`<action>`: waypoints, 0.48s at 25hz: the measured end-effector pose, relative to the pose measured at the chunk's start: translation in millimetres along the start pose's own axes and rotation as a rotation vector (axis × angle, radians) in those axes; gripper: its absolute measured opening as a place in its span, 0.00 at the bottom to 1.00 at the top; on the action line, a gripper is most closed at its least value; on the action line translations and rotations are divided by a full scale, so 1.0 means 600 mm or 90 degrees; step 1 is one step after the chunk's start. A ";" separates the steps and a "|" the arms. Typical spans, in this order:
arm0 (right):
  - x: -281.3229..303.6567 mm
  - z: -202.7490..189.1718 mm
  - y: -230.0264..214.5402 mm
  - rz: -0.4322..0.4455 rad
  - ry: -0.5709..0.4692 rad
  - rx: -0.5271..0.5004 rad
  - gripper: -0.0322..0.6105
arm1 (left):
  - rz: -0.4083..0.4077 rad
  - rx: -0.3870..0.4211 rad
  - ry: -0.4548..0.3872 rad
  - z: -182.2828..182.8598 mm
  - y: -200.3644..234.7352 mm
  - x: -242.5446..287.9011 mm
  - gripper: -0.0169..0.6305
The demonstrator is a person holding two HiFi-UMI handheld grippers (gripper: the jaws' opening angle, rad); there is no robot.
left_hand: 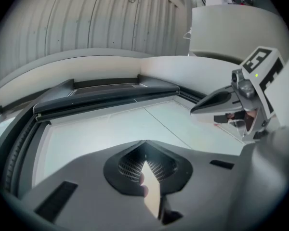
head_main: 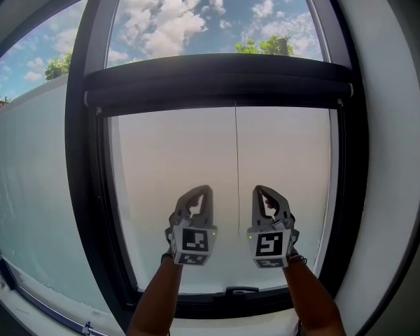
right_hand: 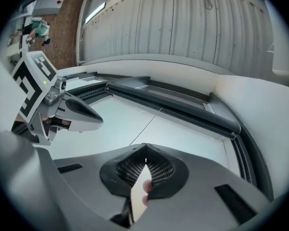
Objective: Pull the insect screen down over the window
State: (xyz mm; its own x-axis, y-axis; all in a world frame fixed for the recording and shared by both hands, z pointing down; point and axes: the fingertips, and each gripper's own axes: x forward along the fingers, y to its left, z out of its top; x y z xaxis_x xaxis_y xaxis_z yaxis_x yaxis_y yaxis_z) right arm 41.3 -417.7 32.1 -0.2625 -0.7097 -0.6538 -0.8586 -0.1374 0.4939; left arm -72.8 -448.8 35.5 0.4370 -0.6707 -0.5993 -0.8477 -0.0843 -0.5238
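Observation:
The insect screen's dark bar [head_main: 217, 82] runs across the window, with sky above it and pale glass below. A thin pull cord [head_main: 237, 173] hangs from the bar's middle. My left gripper [head_main: 206, 189] and right gripper [head_main: 258, 189] are held up side by side in front of the lower pane, well below the bar, with the cord between them. Both are shut with nothing between the jaws. In the left gripper view my left gripper [left_hand: 145, 150] points at the bar [left_hand: 106, 93], and the right gripper [left_hand: 198, 109] shows at the right. The right gripper view shows my right gripper [right_hand: 145, 150] below the bar [right_hand: 173, 102].
A dark window frame [head_main: 80, 187] encloses the pane, with a small catch [head_main: 241, 290] on its bottom rail. A second pane [head_main: 28, 208] lies to the left. A pale wall [head_main: 385, 152] borders the window on the right.

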 end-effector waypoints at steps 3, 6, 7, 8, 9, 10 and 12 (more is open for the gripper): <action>0.030 0.010 -0.007 0.013 0.008 -0.078 0.05 | -0.002 0.050 0.001 0.009 0.014 0.023 0.03; 0.062 0.021 -0.021 0.012 0.014 -0.174 0.05 | 0.001 0.143 0.028 0.019 0.028 0.049 0.10; 0.071 0.025 -0.025 0.012 0.016 -0.203 0.06 | 0.001 0.176 0.040 0.021 0.032 0.057 0.14; 0.081 0.028 -0.029 0.013 0.019 -0.229 0.06 | 0.003 0.202 0.050 0.023 0.038 0.065 0.17; 0.090 0.031 -0.032 0.015 0.023 -0.254 0.06 | 0.006 0.224 0.057 0.027 0.045 0.073 0.22; 0.098 0.033 -0.037 0.015 0.026 -0.277 0.06 | 0.010 0.245 0.063 0.032 0.052 0.081 0.23; 0.111 0.040 -0.046 0.013 0.034 -0.313 0.09 | 0.017 0.290 0.071 0.045 0.067 0.098 0.27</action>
State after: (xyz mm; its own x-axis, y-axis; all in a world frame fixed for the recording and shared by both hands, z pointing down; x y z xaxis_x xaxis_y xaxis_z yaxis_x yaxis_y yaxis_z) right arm 37.0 -444.4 -39.0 -0.2436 -0.7484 -0.6169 -0.5409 -0.4232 0.7269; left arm -73.1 -471.7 -37.3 0.3607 -0.7454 -0.5606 -0.6291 0.2493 -0.7362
